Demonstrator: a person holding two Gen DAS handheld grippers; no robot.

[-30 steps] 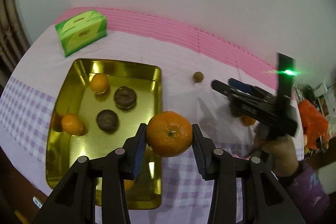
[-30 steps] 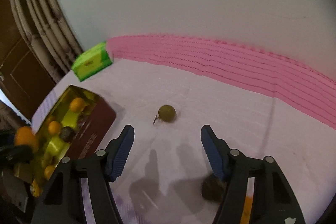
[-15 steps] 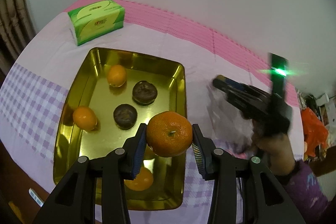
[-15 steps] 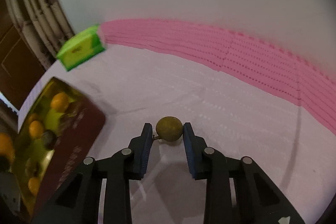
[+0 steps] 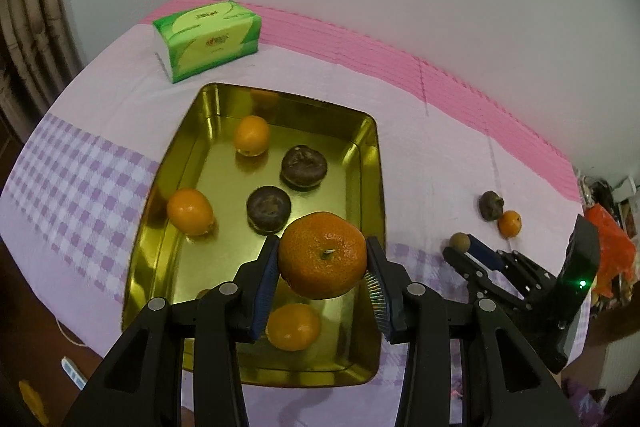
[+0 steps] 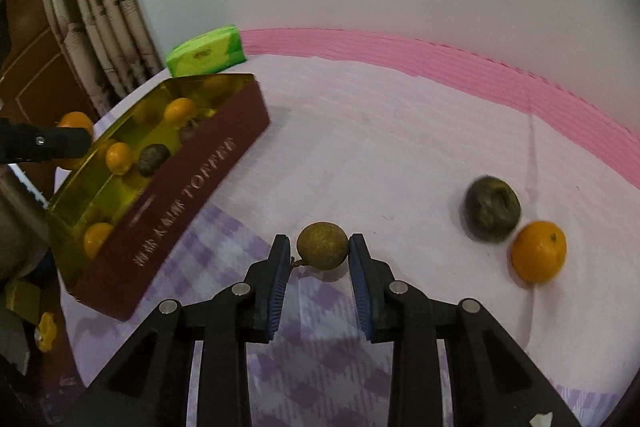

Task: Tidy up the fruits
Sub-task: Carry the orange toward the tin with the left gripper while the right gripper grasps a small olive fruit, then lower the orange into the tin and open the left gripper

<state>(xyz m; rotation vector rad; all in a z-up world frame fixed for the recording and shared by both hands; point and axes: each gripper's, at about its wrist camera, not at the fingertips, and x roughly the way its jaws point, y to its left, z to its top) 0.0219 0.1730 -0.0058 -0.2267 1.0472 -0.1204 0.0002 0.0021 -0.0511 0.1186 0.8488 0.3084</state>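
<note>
Left tool (image 5: pixel 322 263) clamped on a large mandarin (image 5: pixel 322 254), poised over the gold tin tray's (image 5: pixel 372 311) near right corner. Inside the tray: three small oranges (image 5: pixel 251 135) and two dark wrinkled fruits (image 5: pixel 304 167). Right of the tray on the bench (image 6: pixel 400 131), right tool (image 6: pixel 319 254) clamped on a small brown-green round fruit (image 6: pixel 322 245). Farther right, another dark fruit (image 6: pixel 492 209) touching an orange (image 6: pixel 539 251). Beyond the tray, a green tissue pack (image 5: pixel 208 37).

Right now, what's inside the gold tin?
In the gold tin: three small oranges and two dark brown fruits. The left gripper, holding a bigger orange above, hides part of the tin floor.
</note>
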